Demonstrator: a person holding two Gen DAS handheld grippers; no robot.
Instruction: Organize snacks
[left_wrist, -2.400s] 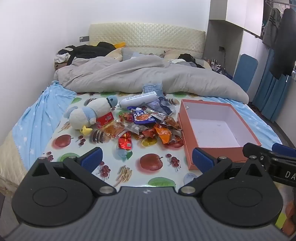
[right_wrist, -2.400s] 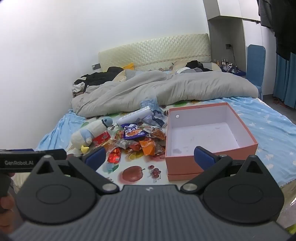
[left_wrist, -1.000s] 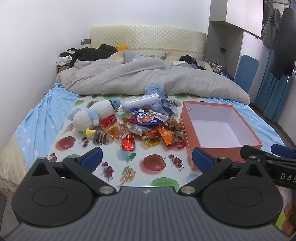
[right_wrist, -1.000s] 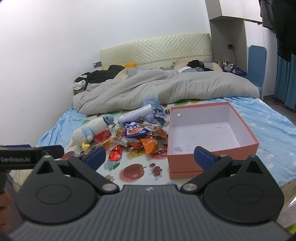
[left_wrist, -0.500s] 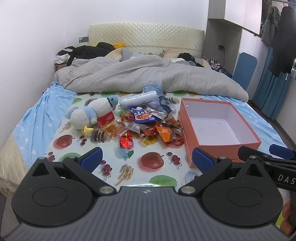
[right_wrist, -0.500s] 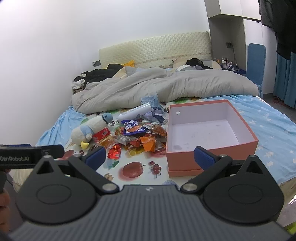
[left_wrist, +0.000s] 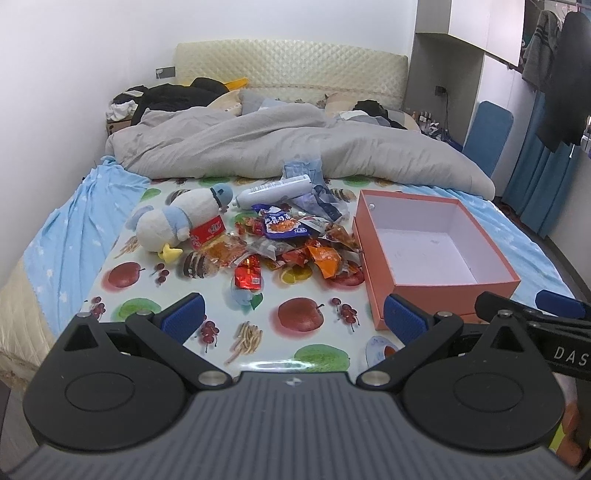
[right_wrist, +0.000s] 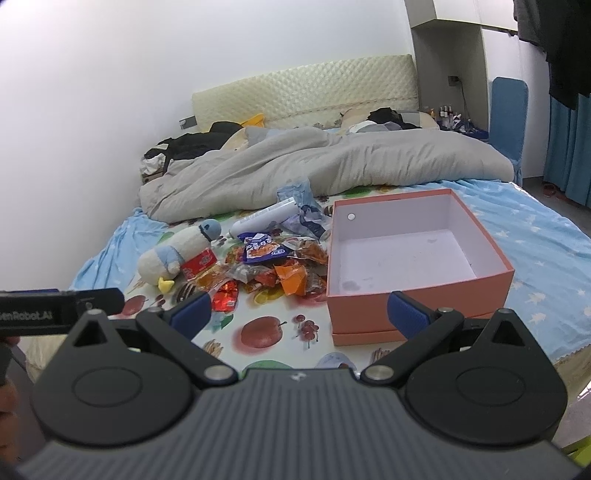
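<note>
Barely anything moves versus the earlier frames: both cameras wobble slightly, the layout on the bed is unchanged, nothing is picked, so I judge the task not started. Near first: left gripper (left_wrist: 291, 312) has its jaws wide apart, nothing between the blue pads, hovering over the fruit-print sheet (left_wrist: 299, 314) short of the pile. Right gripper (right_wrist: 297, 312) is the same, jaws spread and empty, sitting in front of the near wall of the pink box (right_wrist: 417, 306). Each gripper shows at the edge of the other's view, so they sit side by side. Count: two grippers, one box, and it's empty, white floor bare. Snack pile (left_wrist: 291, 247) lies just left of the box, touching or nearly touching its left wall; wrappers overlap, so I can't give an exact number, roughly a dozen packets. I can separate one red foil packet (left_wrist: 248, 275) nearest me, one orange packet (left_wrist: 327, 258), one purple bag (left_wrist: 282, 225) on top, one red-label packet (left_wrist: 207, 232) against the toy. Non-snacks mixed in: one plush duck (left_wrist: 181, 221), one white tube (left_wrist: 275, 190) behind the pile. Farthest: one grey duvet (left_wrist: 295, 147).
</note>
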